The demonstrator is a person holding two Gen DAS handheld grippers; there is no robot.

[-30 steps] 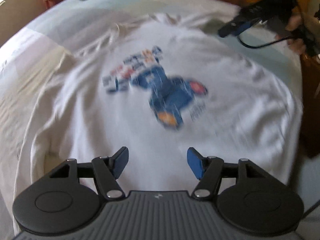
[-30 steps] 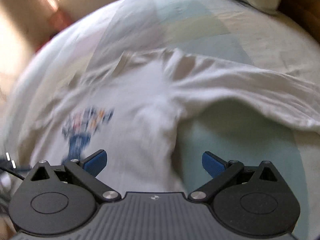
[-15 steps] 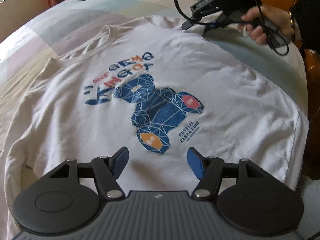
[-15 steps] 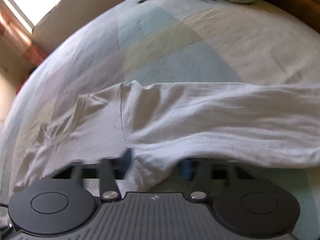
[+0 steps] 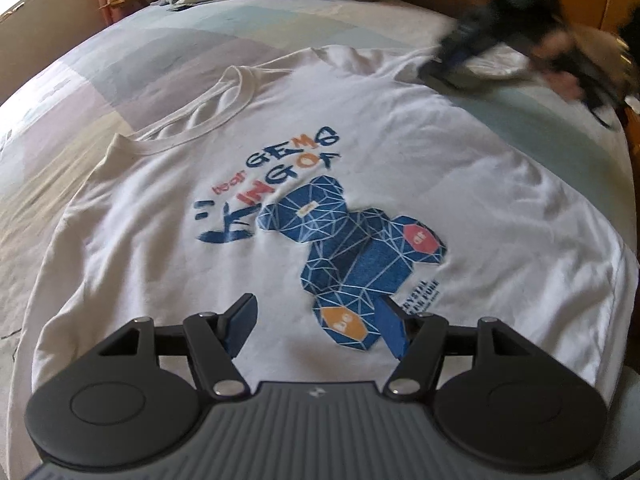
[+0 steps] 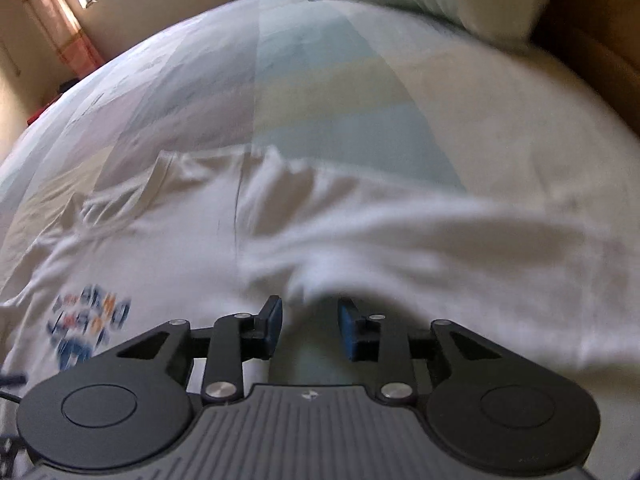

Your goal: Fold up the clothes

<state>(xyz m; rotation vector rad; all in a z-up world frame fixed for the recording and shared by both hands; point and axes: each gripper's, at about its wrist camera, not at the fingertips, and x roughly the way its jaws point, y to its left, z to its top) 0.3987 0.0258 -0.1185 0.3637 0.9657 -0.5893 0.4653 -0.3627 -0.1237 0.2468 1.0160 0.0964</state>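
The white T-shirt (image 5: 280, 152) lies print-up across the bed (image 5: 120, 64), and the right gripper (image 6: 309, 322) has gone to the sleeve (image 6: 440, 240) just ahead of its tips. Its jaws snapped in from wide and have just eased apart a little, with a sleeve edge bunched at the gap, though blur hides any pinch. The left gripper (image 5: 316, 326) hangs spread and empty above the shirt's lower front. I'd say the sleeve fold is starting.

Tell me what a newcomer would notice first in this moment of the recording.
A white T-shirt with a blue faceted bear print lies spread face-up across the bed. The left gripper hangs open over the shirt's lower front, while the right gripper is at the far sleeve.
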